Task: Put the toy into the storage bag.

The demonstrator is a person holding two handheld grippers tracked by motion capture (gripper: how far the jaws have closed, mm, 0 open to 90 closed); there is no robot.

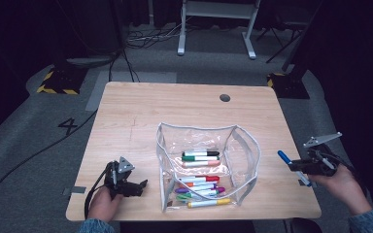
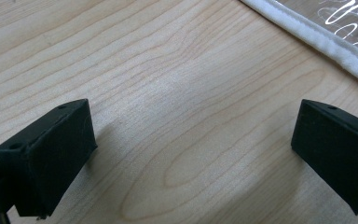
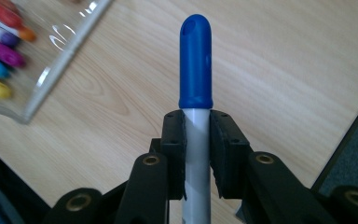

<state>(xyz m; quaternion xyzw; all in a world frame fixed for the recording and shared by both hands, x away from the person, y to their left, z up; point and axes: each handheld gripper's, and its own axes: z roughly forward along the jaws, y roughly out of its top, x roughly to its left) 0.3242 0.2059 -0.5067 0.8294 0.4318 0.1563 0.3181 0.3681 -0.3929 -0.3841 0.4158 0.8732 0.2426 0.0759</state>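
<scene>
A light wooden table (image 1: 141,111) stands on grey carpet (image 1: 24,131) in a dim room, a white-legged frame (image 1: 217,26) beyond it, black cables (image 1: 141,36) trailing nearby, yellow-and-black hazard-striped bases (image 1: 58,80) off both far corners.

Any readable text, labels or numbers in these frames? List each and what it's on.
"4": dark numeral on the grey floor, left of the table.
Markers in the clear pouch: any barrel print is too small and blurred to read.
Blue-capped marker held in the right gripper: no print legible on the cap or the white barrel.
Left gripper, open over bare wood: no text seen.
</scene>
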